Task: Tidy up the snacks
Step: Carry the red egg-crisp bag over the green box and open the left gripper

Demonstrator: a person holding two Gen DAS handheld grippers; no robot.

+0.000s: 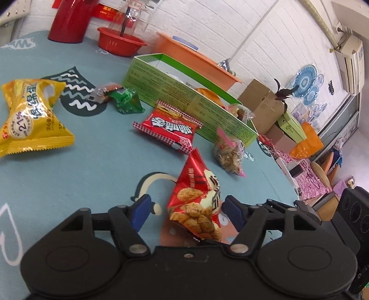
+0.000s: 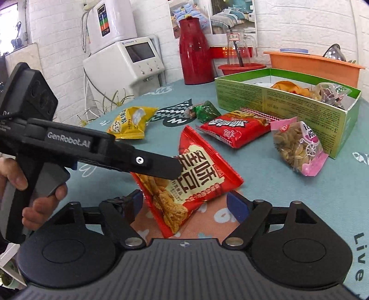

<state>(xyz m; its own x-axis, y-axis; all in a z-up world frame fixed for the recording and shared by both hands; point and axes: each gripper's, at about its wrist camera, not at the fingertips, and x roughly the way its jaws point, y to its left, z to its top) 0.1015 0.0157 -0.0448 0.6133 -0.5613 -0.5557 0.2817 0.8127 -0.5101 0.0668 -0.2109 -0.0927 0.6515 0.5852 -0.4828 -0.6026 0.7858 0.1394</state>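
Nearest, the left gripper (image 1: 184,207) and right gripper (image 2: 184,204), both spread, flank the red snack packet (image 2: 186,177), unpinched, its long axis running near-to-far.

White-painted brick walls (image 2: 299,25) enclose the room. The counter (image 1: 96,166) wears a teal cloth printed with cartoon shapes. Against the wall stands a white water dispenser (image 2: 129,62) with a screen, and above it a white wall-mounted unit (image 2: 108,20). Bedding posters (image 2: 212,13) hang behind a red thermos jug (image 2: 196,50). In the left wrist view an air conditioner (image 1: 350,57) sits high on the wall, blue patterned plates (image 1: 306,83) hang below it, and cardboard boxes (image 1: 265,101) are stacked beyond the counter's edge. Daylight is even and bright.
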